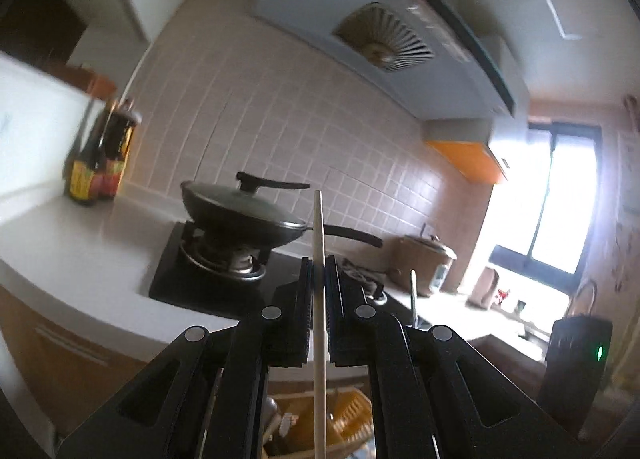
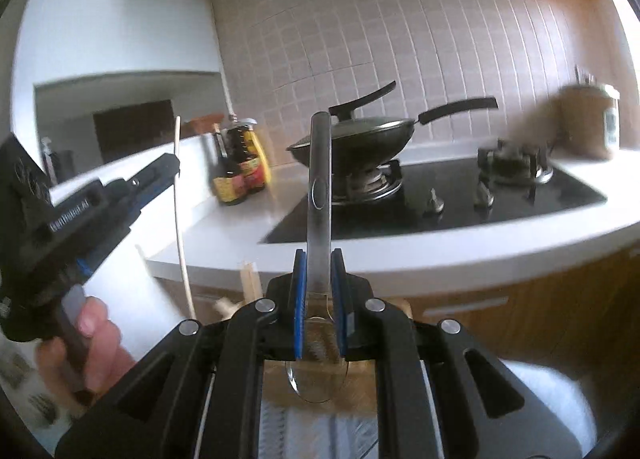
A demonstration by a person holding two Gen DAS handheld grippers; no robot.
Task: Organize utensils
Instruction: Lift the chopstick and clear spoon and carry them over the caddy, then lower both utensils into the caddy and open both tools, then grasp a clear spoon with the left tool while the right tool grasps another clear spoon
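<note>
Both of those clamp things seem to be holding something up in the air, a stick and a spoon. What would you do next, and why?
Probably lower the left hand-held gripper so the chopstick goes down into the wooden holder below it. It grips the chopstick upright, while the right hand-held gripper clamps the metal spoon, also raised above the counter.

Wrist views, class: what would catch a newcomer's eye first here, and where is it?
The left gripper clamps a pale chopstick held upright, centre of the left view. The right gripper grips a metal spoon, handle up, bowl below the fingers. Behind both, a lidded black wok sits on the gas stove.
</note>
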